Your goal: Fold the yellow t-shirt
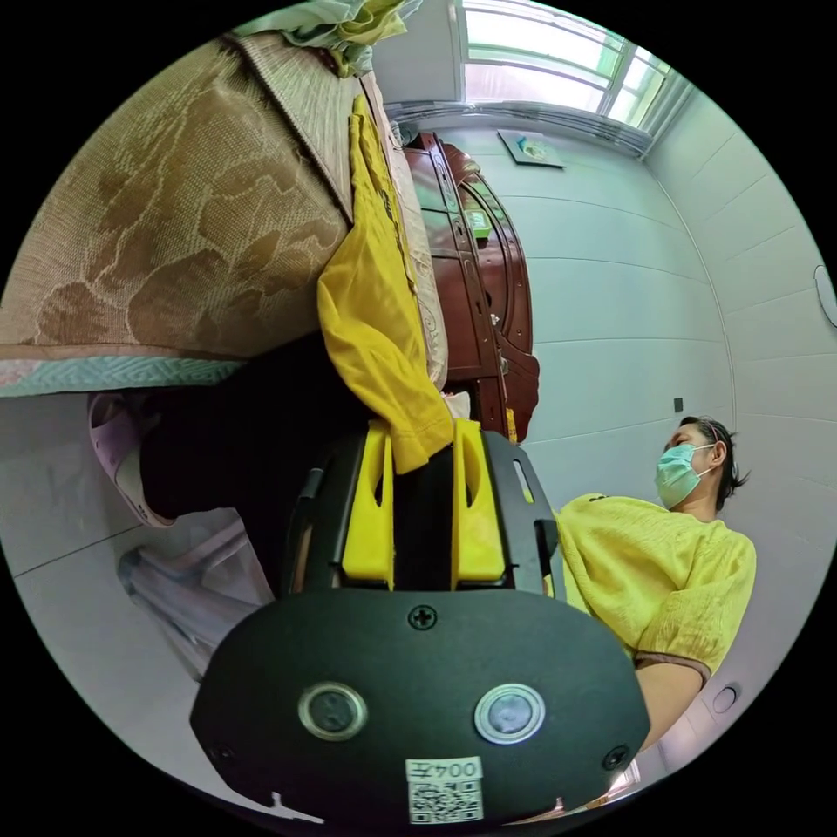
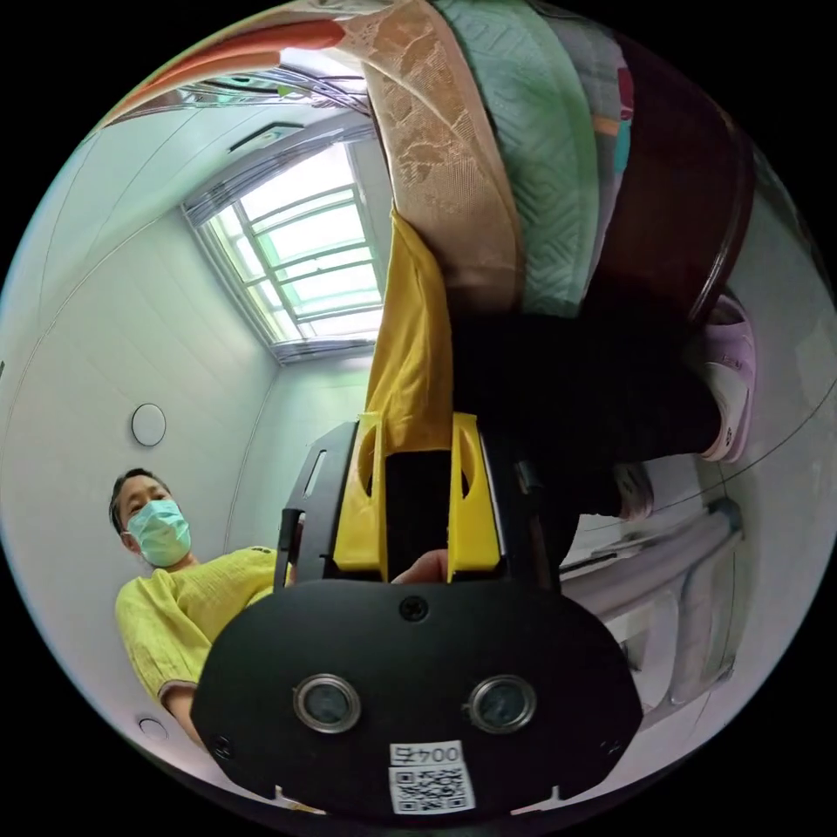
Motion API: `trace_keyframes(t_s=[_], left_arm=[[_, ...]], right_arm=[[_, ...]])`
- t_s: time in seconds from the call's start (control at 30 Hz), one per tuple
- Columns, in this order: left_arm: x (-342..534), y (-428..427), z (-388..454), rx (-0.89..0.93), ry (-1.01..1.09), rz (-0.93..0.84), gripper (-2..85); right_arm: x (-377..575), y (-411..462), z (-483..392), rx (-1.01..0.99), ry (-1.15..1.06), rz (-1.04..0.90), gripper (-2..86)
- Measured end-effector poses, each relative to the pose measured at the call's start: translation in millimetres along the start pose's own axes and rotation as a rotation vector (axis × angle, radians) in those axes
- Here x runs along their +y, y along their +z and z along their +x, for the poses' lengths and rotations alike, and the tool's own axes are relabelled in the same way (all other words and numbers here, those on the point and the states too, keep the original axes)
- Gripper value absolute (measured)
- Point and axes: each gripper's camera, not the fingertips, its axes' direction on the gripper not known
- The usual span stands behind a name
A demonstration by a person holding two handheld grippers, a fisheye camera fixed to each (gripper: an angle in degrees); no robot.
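The yellow t-shirt point(image 1: 375, 305) lies over the edge of a bed covered by a brown patterned mat point(image 1: 174, 218). One end of it droops down between the yellow jaws of my left gripper point(image 1: 423, 432), which is shut on the cloth. In the right gripper view the t-shirt point(image 2: 410, 349) runs as a narrow strip from the mat's edge point(image 2: 436, 157) straight into my right gripper point(image 2: 418, 427), also shut on it. The rest of the shirt, up on the bed, is hidden.
A person in a yellow top point(image 1: 663, 558) point(image 2: 174, 602) stands close behind both grippers. A dark wooden cabinet point(image 1: 475, 288) stands by the bed. Pale slippers point(image 1: 122, 453) point(image 2: 728, 392) and a clear plastic item point(image 1: 174, 593) lie on the tiled floor beside the dark space under the bed.
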Motion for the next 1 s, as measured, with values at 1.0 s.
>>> trace_keyframes(t_s=[1.0], left_arm=[[13.2,81.8,108.5,-0.027,0.239,0.167,3.1]], right_arm=[[-34.5,9.2,-264.3,0.327,-0.390,0.054,2.9]])
